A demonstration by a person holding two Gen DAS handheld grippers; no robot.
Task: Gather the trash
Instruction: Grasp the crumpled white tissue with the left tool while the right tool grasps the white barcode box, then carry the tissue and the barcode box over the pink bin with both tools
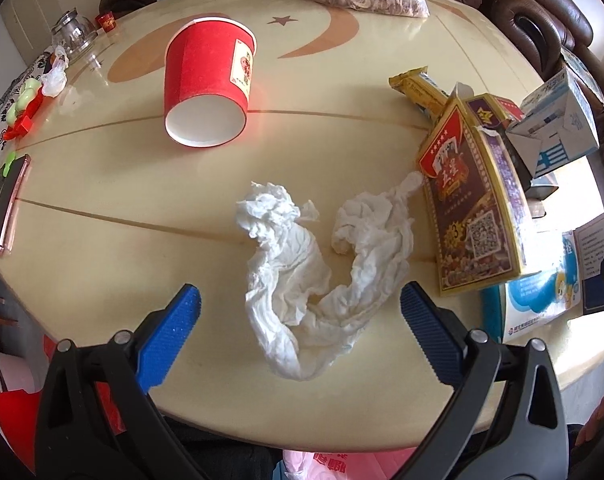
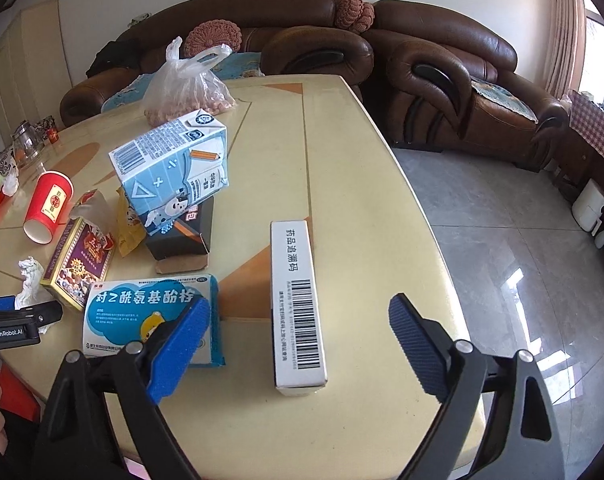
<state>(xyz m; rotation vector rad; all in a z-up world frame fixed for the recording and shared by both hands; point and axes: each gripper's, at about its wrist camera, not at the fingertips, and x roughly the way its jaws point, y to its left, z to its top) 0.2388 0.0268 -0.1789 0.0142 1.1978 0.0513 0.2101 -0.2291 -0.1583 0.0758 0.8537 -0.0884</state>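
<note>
Right now my left tongs [image 1: 299, 312] hang released around the crumpled tissue [image 1: 322, 276] at table [image 1: 121, 184] centre, my right tongs [image 2: 297, 332] gape around the white barcode box [image 2: 297, 308]. Risk: the left bite snags one loose fold, the rest trails; box at my right's 12 o'clock slides off the near edge if nudged.

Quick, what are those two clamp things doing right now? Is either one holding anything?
Left gripper: open, holding nothing, crumpled tissue lying between its jaws.
Right gripper: open, holding nothing, white barcode box standing between its jaws.
</note>
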